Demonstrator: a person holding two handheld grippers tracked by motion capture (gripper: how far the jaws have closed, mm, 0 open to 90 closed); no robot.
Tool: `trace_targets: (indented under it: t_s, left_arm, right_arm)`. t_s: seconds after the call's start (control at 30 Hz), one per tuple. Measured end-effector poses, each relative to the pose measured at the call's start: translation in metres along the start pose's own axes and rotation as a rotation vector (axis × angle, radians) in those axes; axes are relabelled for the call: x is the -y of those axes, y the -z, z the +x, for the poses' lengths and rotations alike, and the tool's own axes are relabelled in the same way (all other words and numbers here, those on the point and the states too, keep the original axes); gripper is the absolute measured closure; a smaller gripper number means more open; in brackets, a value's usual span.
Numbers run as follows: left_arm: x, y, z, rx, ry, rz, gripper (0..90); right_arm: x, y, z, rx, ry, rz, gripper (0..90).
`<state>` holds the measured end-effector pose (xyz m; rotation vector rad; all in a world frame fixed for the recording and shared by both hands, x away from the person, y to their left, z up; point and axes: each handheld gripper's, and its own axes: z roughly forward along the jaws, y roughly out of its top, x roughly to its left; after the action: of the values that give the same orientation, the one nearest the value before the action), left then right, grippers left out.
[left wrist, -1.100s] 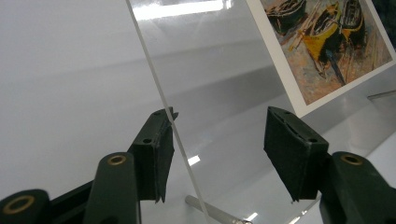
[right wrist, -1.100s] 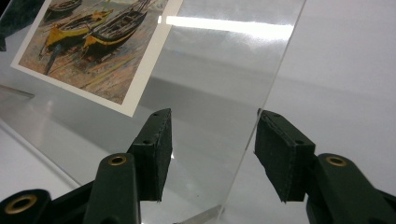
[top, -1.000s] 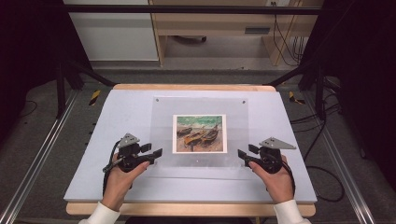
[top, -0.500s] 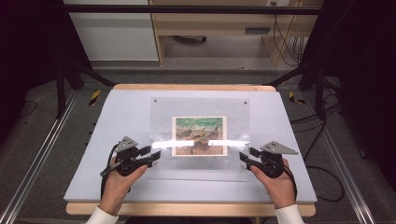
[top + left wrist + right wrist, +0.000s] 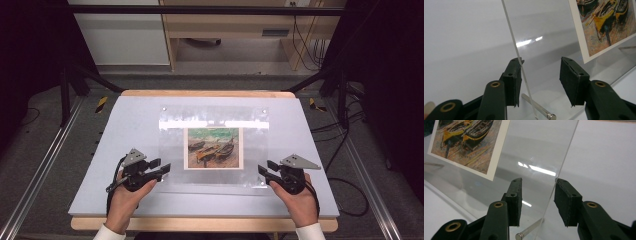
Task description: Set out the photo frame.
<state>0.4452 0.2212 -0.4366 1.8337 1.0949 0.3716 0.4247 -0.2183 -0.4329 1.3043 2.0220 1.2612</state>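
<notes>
A clear acrylic sheet [image 5: 172,145] lies over a boat picture [image 5: 212,148] on the white table [image 5: 125,130]. My left gripper [image 5: 161,167] is at the sheet's near left corner. In the left gripper view its jaws stand apart [image 5: 540,61], with the sheet's edge [image 5: 514,47] running between them and touching the left pad. My right gripper [image 5: 264,169] is at the near right corner, jaws apart [image 5: 537,181], the sheet's edge [image 5: 564,162] against the right pad. A metal pin [image 5: 537,108] [image 5: 529,230] sits under each corner.
Two small screws [image 5: 164,109] [image 5: 264,111] mark the sheet's far corners. The table's wooden front edge [image 5: 200,224] is just behind my hands. Dark stand legs and cables [image 5: 345,150] flank the table; a cabinet [image 5: 120,35] stands beyond it.
Both grippers have drifted slightly toward the near edge. A bright glare band on the sheet has moved from its near edge to its far part.
</notes>
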Motion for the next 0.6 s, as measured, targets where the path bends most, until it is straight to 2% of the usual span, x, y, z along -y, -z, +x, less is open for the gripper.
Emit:
trace_targets:
  t_s: [0.6]
  left_arm:
    - [0.003,0.0047,-0.0023,-0.005,-0.006,0.004,55.2]
  right_arm:
    - [0.0034,0.0056,0.0024,0.003,0.006,0.002,62.7]
